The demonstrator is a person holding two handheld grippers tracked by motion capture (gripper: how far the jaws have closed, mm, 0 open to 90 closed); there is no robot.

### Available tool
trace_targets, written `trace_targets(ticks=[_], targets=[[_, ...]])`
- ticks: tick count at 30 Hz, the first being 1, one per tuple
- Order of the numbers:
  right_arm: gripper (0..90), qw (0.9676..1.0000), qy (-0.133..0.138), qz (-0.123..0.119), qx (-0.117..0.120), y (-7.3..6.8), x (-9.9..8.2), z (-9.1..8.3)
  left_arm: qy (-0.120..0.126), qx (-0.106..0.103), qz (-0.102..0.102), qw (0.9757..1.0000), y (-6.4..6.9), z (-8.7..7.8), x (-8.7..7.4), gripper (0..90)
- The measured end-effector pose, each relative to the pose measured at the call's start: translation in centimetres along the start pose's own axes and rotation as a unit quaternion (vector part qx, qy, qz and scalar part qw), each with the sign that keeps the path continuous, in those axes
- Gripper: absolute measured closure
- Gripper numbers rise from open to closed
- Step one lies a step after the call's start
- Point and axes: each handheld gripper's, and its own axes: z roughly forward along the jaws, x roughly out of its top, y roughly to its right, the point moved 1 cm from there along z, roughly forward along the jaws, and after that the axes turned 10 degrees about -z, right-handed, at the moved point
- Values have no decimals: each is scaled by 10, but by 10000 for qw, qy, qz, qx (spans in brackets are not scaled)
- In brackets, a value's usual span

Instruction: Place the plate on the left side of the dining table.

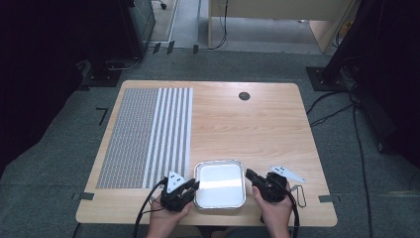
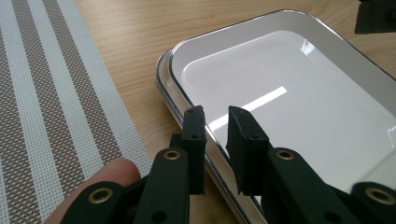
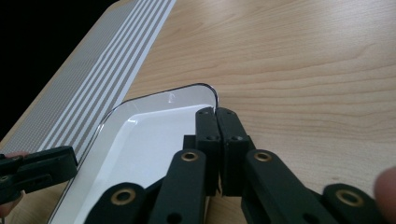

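Observation:
A white rectangular tray (image 1: pixel 219 162) with a shiny metal rim lies flat near the table's front edge, and nothing lies in it. My left gripper (image 1: pixel 194 186) sits at its left side. In the left gripper view its jaws (image 2: pixel 215 112) stand a little apart, straddling the tray rim (image 2: pixel 173 60), one jaw outside and one over the white inside. My right gripper (image 1: pixel 248 173) is at the tray's right side. Its jaws (image 3: pixel 216 111) are shut together, tips over the tray rim (image 3: pixel 140 100) near the far corner. I cannot tell whether the rim is pinched.
A grey and white striped placemat (image 1: pixel 143 134) covers the table's left part, close to the tray's left side (image 2: pixel 46 93). A round dark grommet (image 1: pixel 244 95) sits at the back. Bare wood stretches behind and right of the tray. Cables trail off the front edge.

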Motion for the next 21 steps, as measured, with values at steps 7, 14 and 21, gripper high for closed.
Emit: trace_targets(ticks=[7, 14, 21], targets=[[832, 9999, -13, 94, 70, 4, 4, 12, -4, -24, -2, 10000, 0, 0, 0, 774], [821, 9999, -22, -122, -100, 1, 6, 22, -41, -74, 93, 9999, 4, 2, -2, 774], [836, 9985, -195, -403, -327, -6, 3, 31, -30, -57, 128, 9999, 5, 2, -2, 762]])
